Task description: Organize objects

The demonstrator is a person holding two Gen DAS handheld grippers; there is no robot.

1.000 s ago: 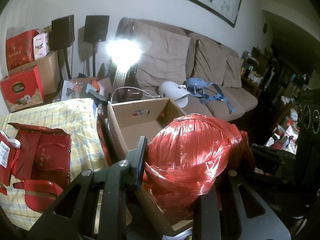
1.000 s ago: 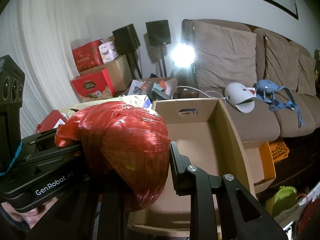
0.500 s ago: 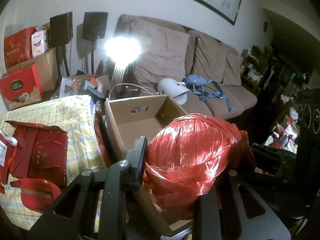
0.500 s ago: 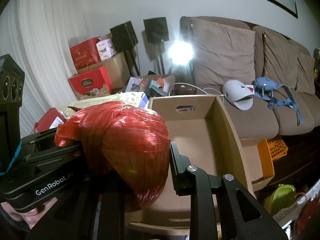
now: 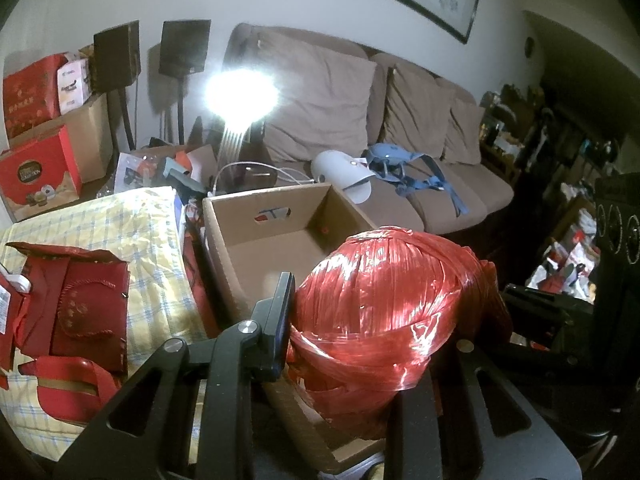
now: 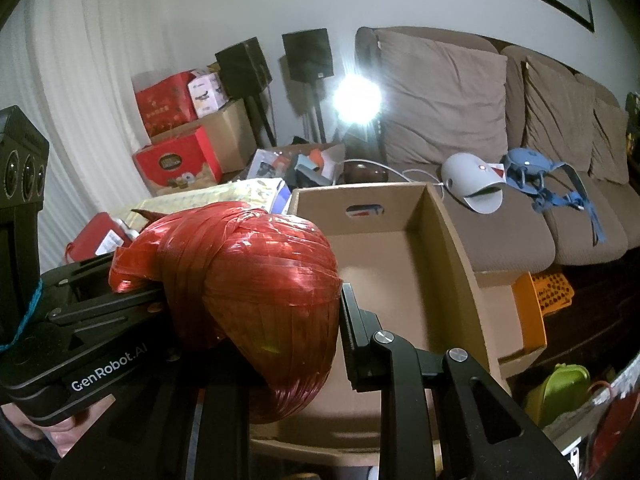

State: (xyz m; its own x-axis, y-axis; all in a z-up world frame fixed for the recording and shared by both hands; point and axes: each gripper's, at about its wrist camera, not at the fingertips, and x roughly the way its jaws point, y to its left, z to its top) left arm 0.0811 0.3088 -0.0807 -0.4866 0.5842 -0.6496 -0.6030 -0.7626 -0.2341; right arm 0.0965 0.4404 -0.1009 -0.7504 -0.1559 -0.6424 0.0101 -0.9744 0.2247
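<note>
A big ball of shiny red plastic twine (image 5: 384,304) hangs in front of an open, empty cardboard box (image 5: 272,197). My left gripper (image 5: 372,320) is shut on the ball; its left finger (image 5: 280,316) presses the ball's side and the other finger is hidden behind it. From the opposite side my right gripper (image 6: 260,312) is shut on the same ball (image 6: 248,272), with its right finger (image 6: 352,328) against it. The box (image 6: 360,192) lies just beyond and below. Each view shows the other gripper's black body at its edge.
Red gift bags (image 5: 80,304) lie on a yellow checked cloth (image 5: 120,224) left of the box. A brown sofa (image 5: 320,92) with a white device (image 5: 340,168) and blue straps stands behind. Red boxes and speakers crowd the back left; an orange basket (image 6: 548,292) sits right of the box.
Both grippers keep the same hold on the red ball. The room behind has drifted only slightly in the views.
</note>
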